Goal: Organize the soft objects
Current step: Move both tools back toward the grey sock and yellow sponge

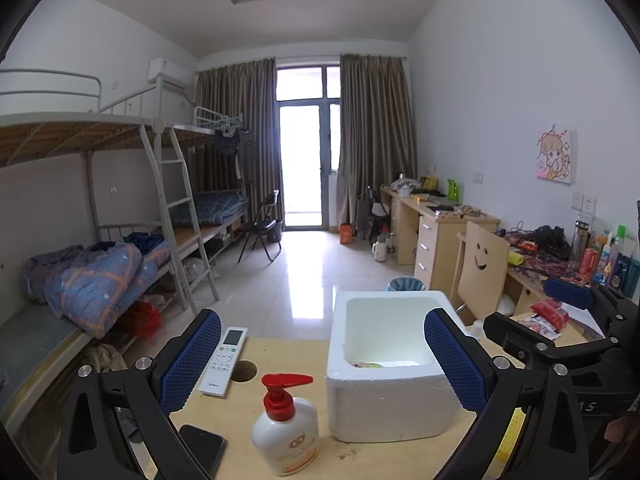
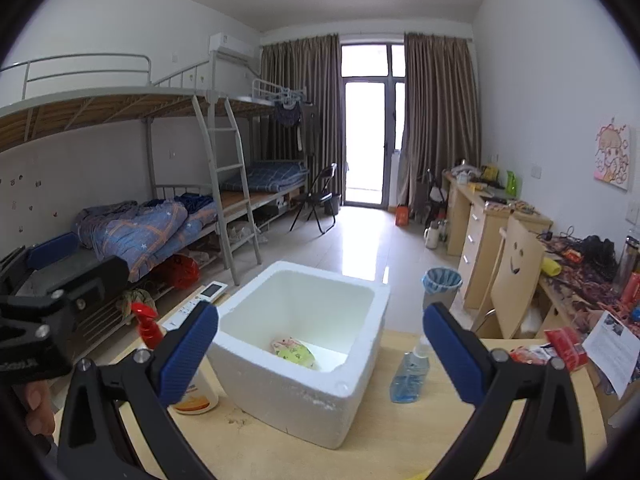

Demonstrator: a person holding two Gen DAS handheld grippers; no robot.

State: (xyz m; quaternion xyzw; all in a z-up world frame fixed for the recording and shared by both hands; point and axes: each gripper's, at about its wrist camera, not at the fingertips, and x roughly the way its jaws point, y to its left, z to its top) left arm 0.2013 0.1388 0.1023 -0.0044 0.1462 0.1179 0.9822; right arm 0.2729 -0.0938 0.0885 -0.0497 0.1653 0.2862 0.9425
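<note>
A white foam box [image 2: 304, 376] stands on the wooden table [image 2: 400, 440]. On its floor lies a soft green and pink patterned thing [image 2: 293, 352]; the left wrist view shows only its edge [image 1: 366, 365] inside the box [image 1: 384, 404]. My right gripper [image 2: 320, 344] hangs open just above and in front of the box, nothing between its blue pads [image 2: 188, 356]. My left gripper [image 1: 322, 356] is open too, its pads [image 1: 190, 360] spread wide above the table with the box's left part between them, untouched. The right gripper's black frame [image 1: 560, 340] shows at the right of the left wrist view.
A red-pump lotion bottle [image 1: 285, 432], a white remote [image 1: 224, 354] and a dark phone [image 1: 204, 452] lie left of the box. A clear blue bottle [image 2: 410, 376] stands to its right, red packets [image 2: 560, 348] further right. Bunk beds, a smiley-backed chair [image 2: 516, 280] and desks lie beyond.
</note>
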